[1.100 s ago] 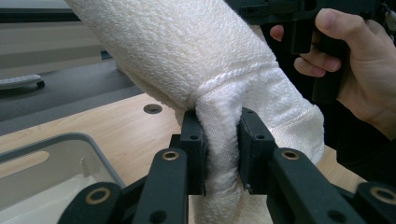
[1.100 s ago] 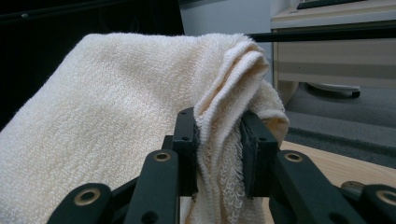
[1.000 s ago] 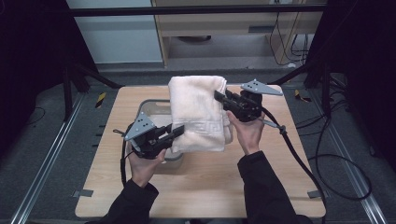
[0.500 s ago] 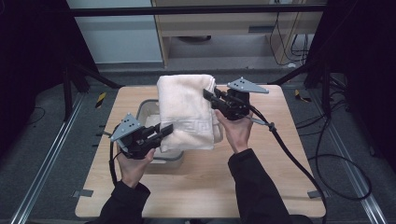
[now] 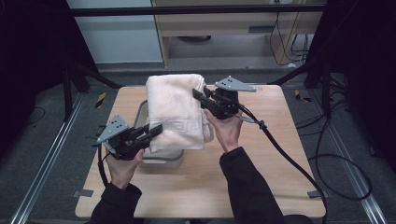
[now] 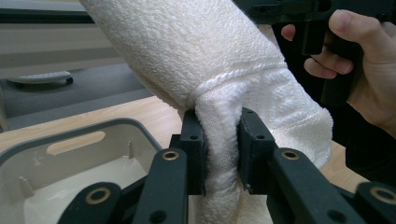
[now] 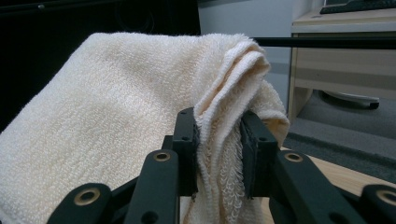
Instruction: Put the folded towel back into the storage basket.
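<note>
Both forearms reach in from 6 o'clock. The left gripper [image 5: 156, 130] sits low and near, jaws clamped tight on a bunched hem of the folded cream towel [image 5: 175, 109]. The right gripper [image 5: 198, 95], up toward 1 o'clock, pinches the far edge's layers. The fluffy terry towel hangs over a grey plastic bin [image 5: 161, 156] on the wooden table [image 5: 280, 154].

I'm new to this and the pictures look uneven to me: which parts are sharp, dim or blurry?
High view: the table is evenly lit, the surroundings fall off into black. Left gripper view: the towel weave is crisp, the near claw arms soft, the background desk blurred. Right gripper view: the towel is bright against a dark left side, the furniture behind hazy.
</note>
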Available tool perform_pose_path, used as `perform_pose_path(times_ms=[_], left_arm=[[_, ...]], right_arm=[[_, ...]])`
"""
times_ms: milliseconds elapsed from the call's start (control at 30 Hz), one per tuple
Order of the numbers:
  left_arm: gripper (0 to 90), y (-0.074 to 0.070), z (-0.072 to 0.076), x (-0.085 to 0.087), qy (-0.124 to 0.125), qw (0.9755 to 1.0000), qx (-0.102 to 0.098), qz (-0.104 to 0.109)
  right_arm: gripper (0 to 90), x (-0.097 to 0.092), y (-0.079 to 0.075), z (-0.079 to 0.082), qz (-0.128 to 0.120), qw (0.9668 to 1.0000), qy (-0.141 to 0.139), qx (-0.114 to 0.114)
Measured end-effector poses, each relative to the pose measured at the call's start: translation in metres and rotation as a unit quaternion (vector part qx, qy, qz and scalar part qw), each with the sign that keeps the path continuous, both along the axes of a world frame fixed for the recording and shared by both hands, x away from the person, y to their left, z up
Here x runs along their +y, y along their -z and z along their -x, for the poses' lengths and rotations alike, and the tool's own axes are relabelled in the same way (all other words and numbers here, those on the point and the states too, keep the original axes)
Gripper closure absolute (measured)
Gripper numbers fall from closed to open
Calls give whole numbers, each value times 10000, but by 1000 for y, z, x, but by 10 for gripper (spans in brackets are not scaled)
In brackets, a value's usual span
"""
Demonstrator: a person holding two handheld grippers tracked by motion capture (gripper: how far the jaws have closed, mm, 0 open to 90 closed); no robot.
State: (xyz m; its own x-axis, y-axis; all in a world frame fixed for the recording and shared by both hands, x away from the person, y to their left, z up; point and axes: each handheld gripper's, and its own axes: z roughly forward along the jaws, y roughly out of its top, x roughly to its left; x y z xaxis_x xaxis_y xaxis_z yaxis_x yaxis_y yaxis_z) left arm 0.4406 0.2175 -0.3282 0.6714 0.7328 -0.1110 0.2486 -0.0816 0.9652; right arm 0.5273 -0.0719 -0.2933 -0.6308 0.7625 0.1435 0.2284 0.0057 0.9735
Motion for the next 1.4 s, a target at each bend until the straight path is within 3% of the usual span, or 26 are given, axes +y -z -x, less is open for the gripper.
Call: perform_pose_path(times_ms=[767, 1033, 1400], left_arm=[[738, 8, -1, 37, -225, 9995, 201, -48], [738, 14, -5, 44, -268, 9992, 280, -115], [738, 25, -14, 56, -365, 9978, 497, -233]], right_arm=[[709, 42, 10, -11, 95, 9998, -150, 118], [709, 50, 21, -19, 24, 9995, -209, 253], [708, 67, 39, -30, 120, 9991, -185, 375]])
